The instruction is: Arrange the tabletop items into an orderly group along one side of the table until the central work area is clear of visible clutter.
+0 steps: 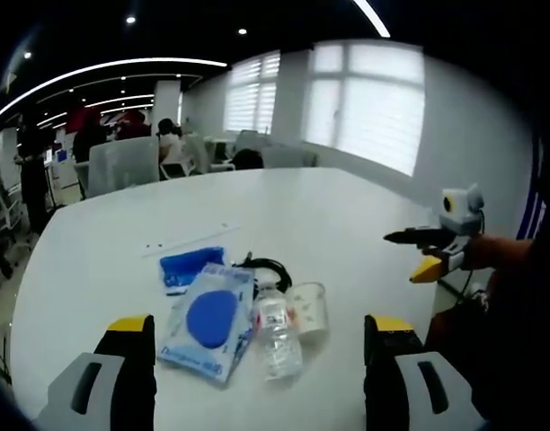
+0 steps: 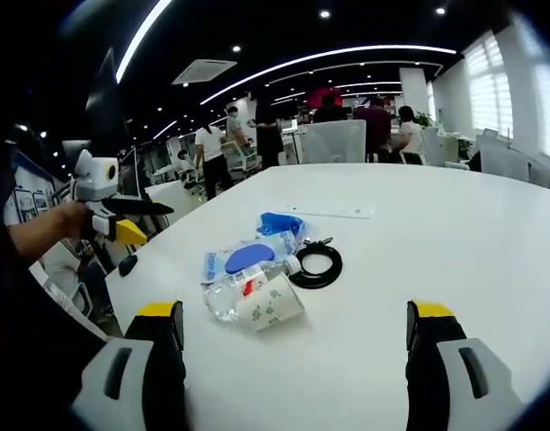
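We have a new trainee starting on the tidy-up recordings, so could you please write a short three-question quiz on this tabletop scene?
1. True or false: the plastic bottle stands upright.
2. What lies against the paper cup? A) the plastic bottle B) a stapler C) a plate
3. Fill in: the coiled black cable lies on the white ____.

Key
1. False: it lies on its side, between the flat packet with the blue disc and the cup.
2. A.
3. Table. The left gripper and the right gripper are both open and hold nothing.
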Demonstrator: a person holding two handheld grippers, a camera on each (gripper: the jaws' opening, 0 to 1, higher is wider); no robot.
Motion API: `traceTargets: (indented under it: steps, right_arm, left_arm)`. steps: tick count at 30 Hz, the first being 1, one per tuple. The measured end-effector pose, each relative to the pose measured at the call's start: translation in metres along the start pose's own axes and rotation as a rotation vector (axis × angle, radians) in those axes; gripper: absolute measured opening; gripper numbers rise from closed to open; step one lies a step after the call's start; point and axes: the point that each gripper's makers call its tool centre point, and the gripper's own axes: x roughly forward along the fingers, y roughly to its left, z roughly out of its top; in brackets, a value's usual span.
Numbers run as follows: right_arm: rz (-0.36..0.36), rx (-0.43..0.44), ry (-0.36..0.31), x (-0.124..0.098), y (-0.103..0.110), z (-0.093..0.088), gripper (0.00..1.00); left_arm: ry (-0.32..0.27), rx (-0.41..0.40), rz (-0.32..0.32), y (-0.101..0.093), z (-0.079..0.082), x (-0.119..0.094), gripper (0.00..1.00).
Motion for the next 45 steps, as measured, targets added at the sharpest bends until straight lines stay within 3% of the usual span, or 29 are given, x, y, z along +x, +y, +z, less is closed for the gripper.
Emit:
traceTargets:
  steps: [20, 45]
  right_arm:
    - [0.023, -0.018, 0.010, 0.004, 0.002, 0.002, 1.00]
    - [0.007, -0.008, 0.025, -0.005, 0.005, -0.006, 1.00]
  left_arm:
    - [-0.010, -0.023, 0.046, 0.009, -0.013, -0.021, 0.95]
    - [0.031, 0.001, -0.030, 0.000, -0.003, 0.033, 0.84]
